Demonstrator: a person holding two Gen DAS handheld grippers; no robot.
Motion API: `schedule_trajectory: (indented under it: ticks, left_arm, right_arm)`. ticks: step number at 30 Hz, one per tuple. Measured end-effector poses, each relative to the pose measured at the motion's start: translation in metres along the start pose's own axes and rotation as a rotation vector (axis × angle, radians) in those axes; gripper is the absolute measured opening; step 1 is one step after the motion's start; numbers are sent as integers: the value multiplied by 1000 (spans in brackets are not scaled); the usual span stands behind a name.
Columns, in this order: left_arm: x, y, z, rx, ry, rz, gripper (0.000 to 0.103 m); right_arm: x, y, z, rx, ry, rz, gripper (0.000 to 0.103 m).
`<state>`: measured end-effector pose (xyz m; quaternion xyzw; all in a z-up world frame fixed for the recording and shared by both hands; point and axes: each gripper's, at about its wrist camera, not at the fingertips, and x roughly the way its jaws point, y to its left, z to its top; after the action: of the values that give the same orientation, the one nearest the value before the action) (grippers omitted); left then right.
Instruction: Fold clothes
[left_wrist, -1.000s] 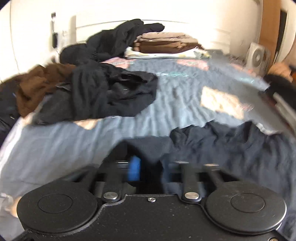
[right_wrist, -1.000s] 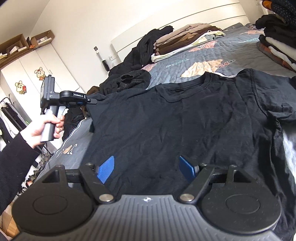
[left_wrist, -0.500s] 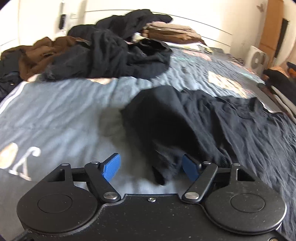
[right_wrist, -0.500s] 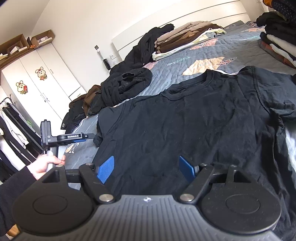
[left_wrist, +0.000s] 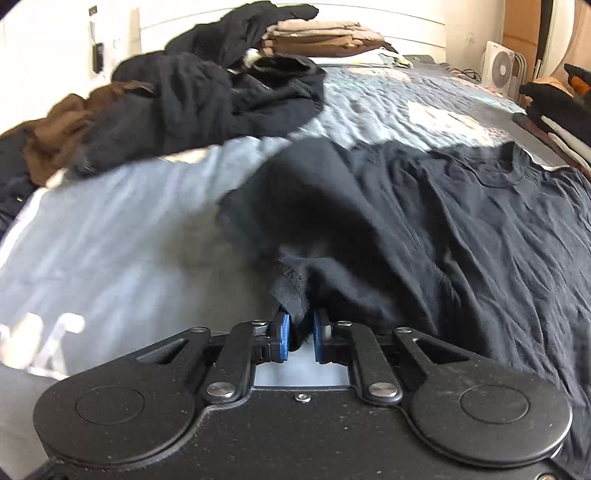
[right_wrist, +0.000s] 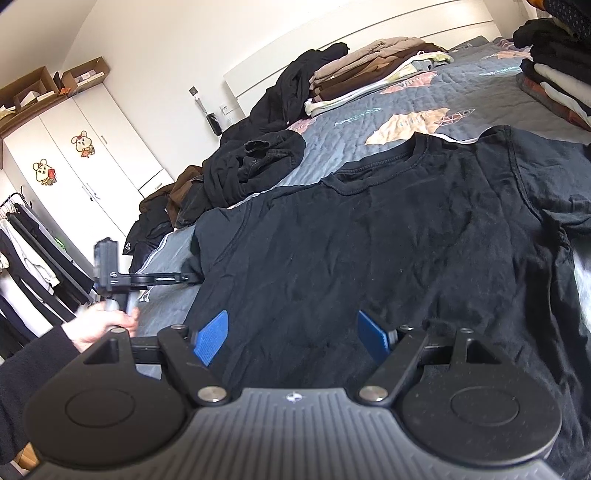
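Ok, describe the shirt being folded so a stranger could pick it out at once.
On the grey quilted bed, look nearest the foot end: a black T-shirt lies spread flat, neckline toward the headboard. Unlike the crumpled dark heap and folded stacks around it, it is the only garment laid open, its sleeve pinched by the left gripper.

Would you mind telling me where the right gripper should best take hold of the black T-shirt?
Probably the free sleeve hem, approached from its outer side: it lies flat, mirroring the sleeve on which the left gripper has just closed.
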<state>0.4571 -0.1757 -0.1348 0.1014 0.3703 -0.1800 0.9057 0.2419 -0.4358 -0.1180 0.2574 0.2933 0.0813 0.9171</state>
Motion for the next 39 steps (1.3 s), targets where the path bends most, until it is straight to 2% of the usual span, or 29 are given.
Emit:
schedule_trajectory:
  ticks: [1,5,7,9,10,11,12,15,16,17,18,19,20,23,24,25,26,28,33,36,37,39]
  left_arm:
    - [-9,10,3,-8,-9,15,4]
    - [-23,46,5,-11,77,111,4]
    - [-31,57,0,-35,99,69,5]
    - [-40,60,-4,-82,56,-22,16]
    - [-43,59,-5,-108,24,-57,49]
    - [-44,56,-7,-130,-10,-80,93]
    - [-43,49,-7,-130,-38,-102,103]
    - [-32,26,-9,-89,-99,-152,96]
    - [-25,19,-9,-63,-101,-141,87]
    - [-17,14,-10,-48,-96,-138,73]
    - [-10,13,-10,-47,-82,-148,66]
    - [-4,13,-9,-54,-73,-160,55]
    - [1,13,-10,-61,-67,-171,51]
    - [12,16,-11,-90,-64,-219,51]
    - [14,18,-11,-101,-68,-240,47]
    - [15,20,-12,-116,-70,-268,32]
    - [14,22,-13,-127,-73,-287,22]
    - [8,22,-14,-119,-92,-318,14]
    - [-9,31,-17,-130,-155,-382,13]
    - [0,33,-13,-142,-125,-399,15]
    - [4,31,-11,-139,-108,-399,17]
    - [14,25,-7,-122,-62,-411,33]
  right_arm:
    - [-1,0,0,2,-1,3,77]
    - [-1,2,1,2,-3,14,77]
    - [-1,3,1,0,-2,15,77]
    - [0,3,1,0,-1,16,77]
    - [0,4,1,1,-1,16,77]
    - [1,4,1,3,0,17,77]
    - [1,4,1,3,0,17,77]
    - [1,7,1,-4,1,19,77]
    - [1,7,1,-6,1,21,77]
    - [1,6,1,-5,1,22,77]
    - [2,6,1,-3,2,21,77]
    - [3,5,0,0,5,21,77]
    - [3,3,0,2,9,18,77]
    - [5,0,-1,5,19,5,77]
    - [5,0,-1,6,21,4,77]
    - [5,0,-2,6,21,2,77]
    - [6,0,-2,4,22,0,77]
    - [6,1,-2,0,24,0,77]
    - [8,1,-3,-3,30,2,77]
    - [9,1,-3,-1,31,6,77]
    - [9,1,-3,-2,32,6,77]
    - [10,2,-4,-6,35,6,77]
